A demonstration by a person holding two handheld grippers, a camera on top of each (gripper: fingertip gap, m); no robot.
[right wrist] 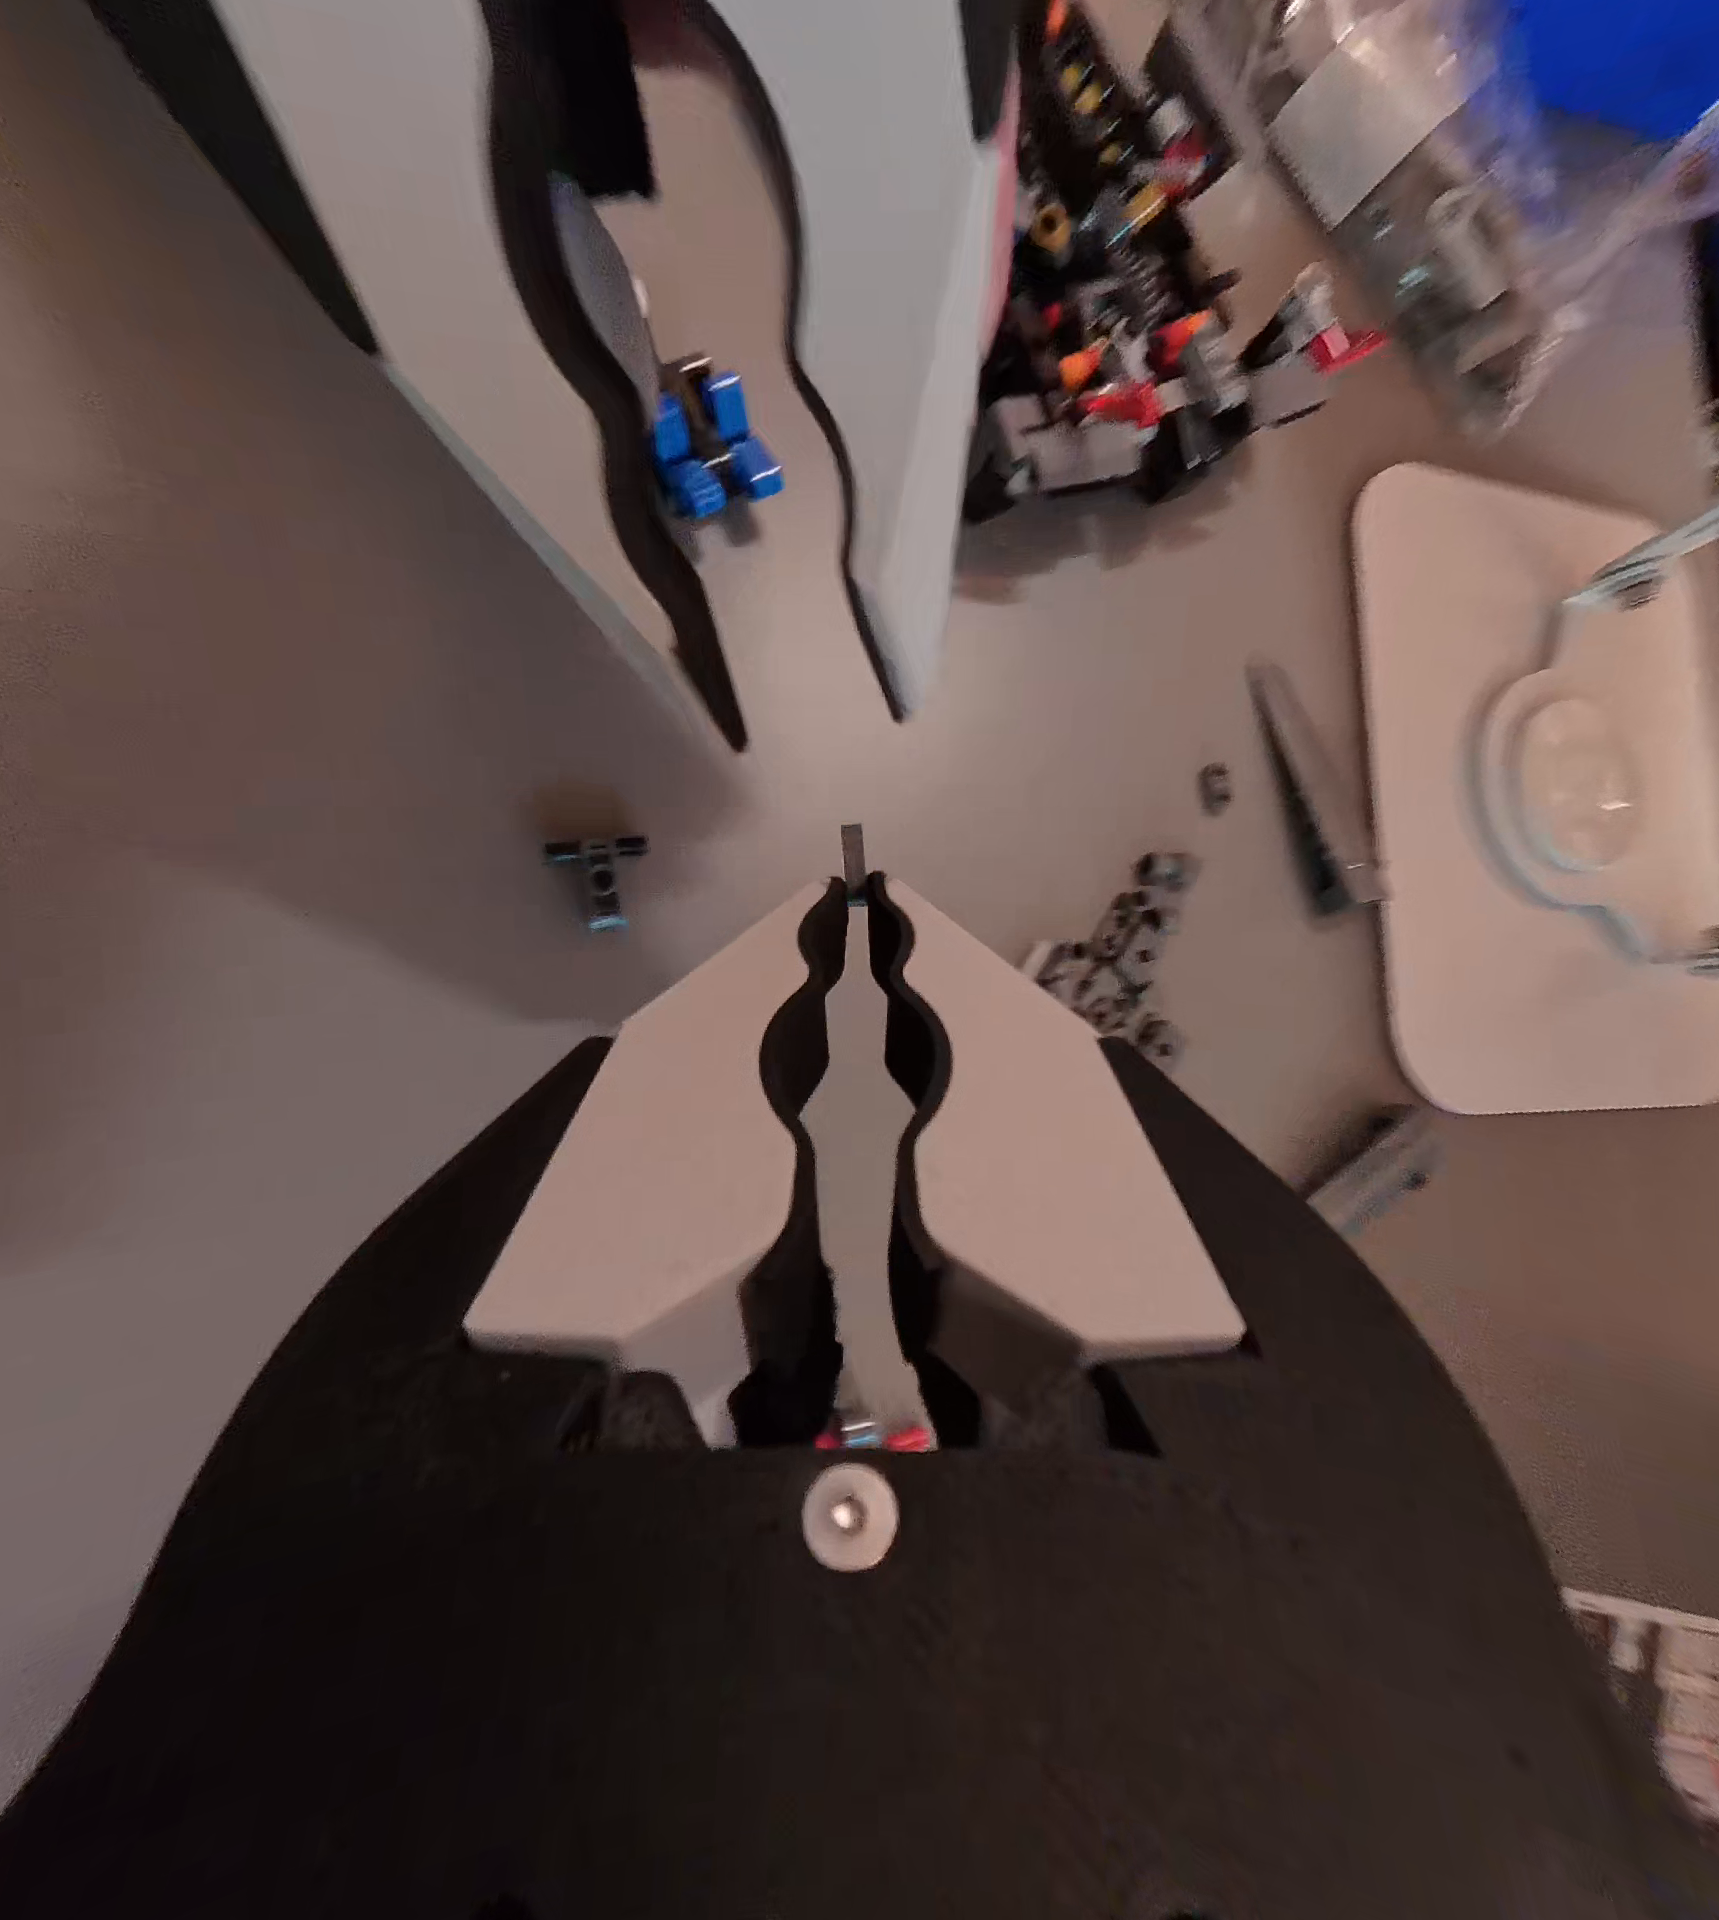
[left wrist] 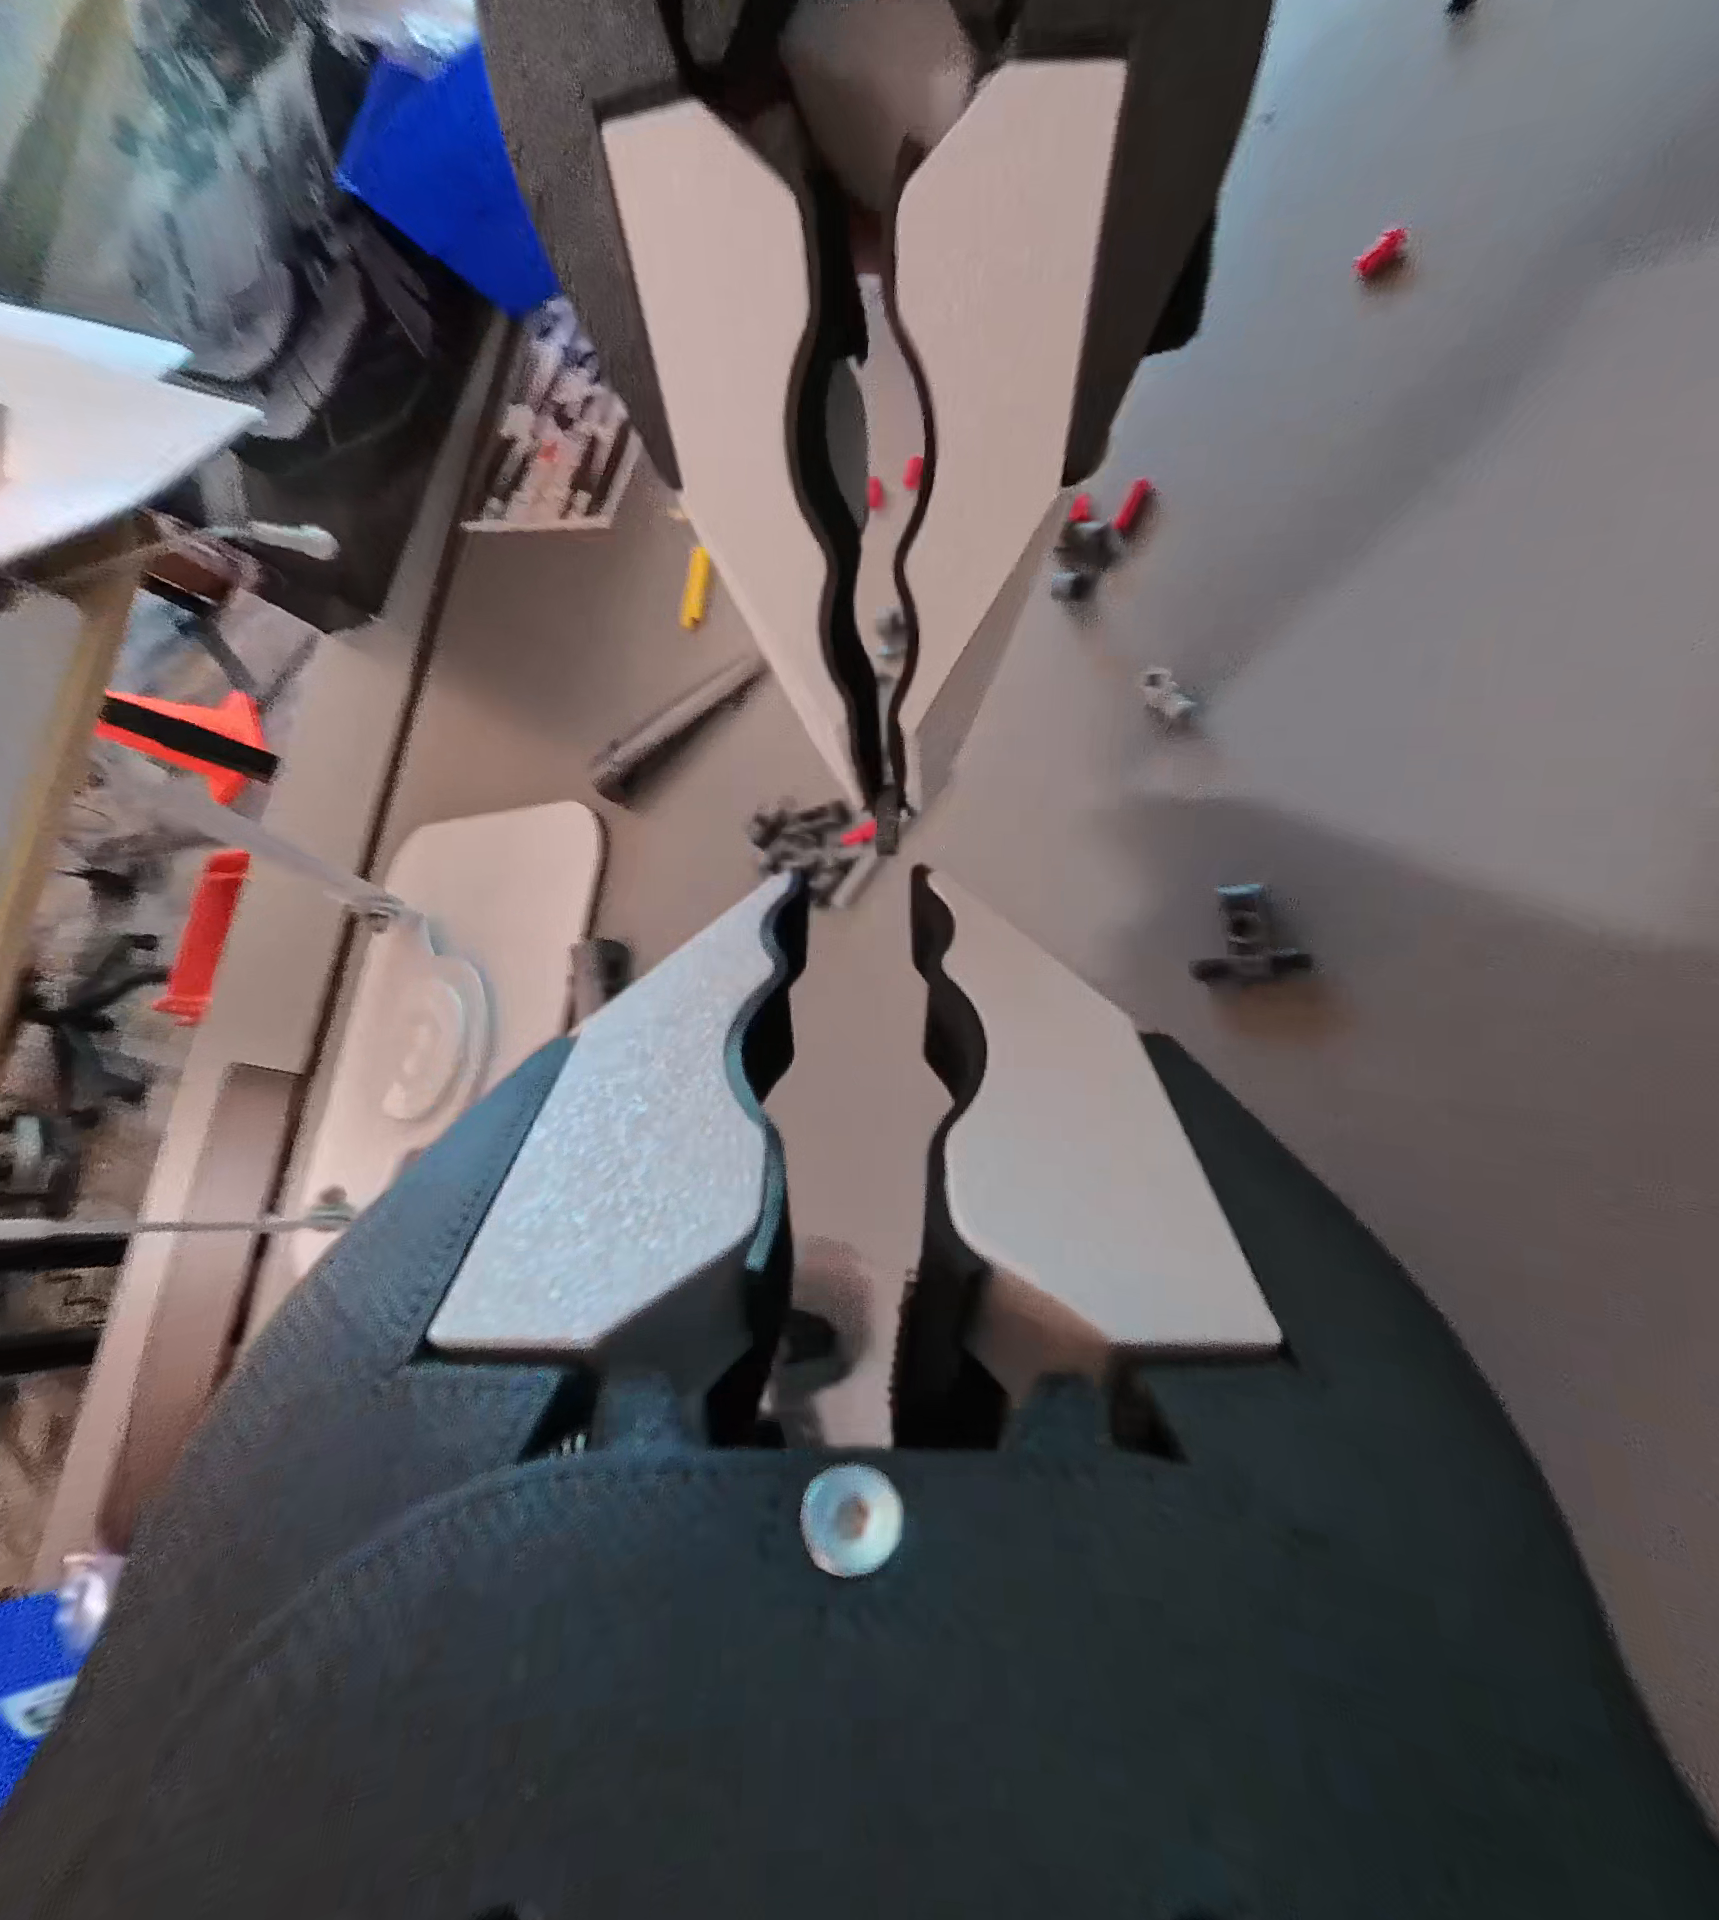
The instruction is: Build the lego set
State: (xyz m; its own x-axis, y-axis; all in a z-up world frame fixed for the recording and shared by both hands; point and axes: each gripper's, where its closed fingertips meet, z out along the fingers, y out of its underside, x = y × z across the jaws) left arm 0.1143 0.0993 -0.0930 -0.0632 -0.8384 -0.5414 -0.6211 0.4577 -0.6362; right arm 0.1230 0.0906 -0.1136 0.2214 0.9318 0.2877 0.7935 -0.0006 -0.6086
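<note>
Grippers face each other tip to tip over a grey tabletop (right wrist: pixel 211 1039) strewn w/ small plastic building pieces.

Right gripper (right wrist: pixel 854 883): fingers pressed nearly together, pinching a small thin grey piece (right wrist: pixel 854 852) at the very tips. Piece sticks straight out past the tips, clear of the table surface as far as can be told. In the left wrist view the same gripper (left wrist: pixel 886 810) comes in from the top, tips closed on that dark sliver.

Left gripper (left wrist: pixel 860 883): fingers spread, nothing between them, only bare tabletop showing through the gap. Its left fingertip (left wrist: pixel 782 904) sits just beside a cluster of dark grey pieces (left wrist: pixel 803 836), w/ a small red pin (left wrist: pixel 860 831) at the cluster's edge, near the right gripper's tips. Contact w/ the cluster: can't tell, too blurred.

Around them:
- black T-shaped piece (left wrist: pixel 1250 935) to the right of both tips in the left view; same piece (right wrist: pixel 595 868) lies left of the tips in the right view.
- dark grey long beam (left wrist: pixel 678 722) beyond the cluster, next to a white rounded tray (left wrist: pixel 512 894).
- yellow pin (left wrist: pixel 695 587) farther off; red pins (left wrist: pixel 1382 252) scattered well apart on the far table.
- blue block bunch (right wrist: pixel 715 442) seen between the left gripper's fingers in the right view.
- heap of mixed coloured parts (right wrist: pixel 1146 364) beyond the tray (right wrist: pixel 1457 987).
- clear plastic item (right wrist: pixel 1582 790) resting over the tray.
</note>
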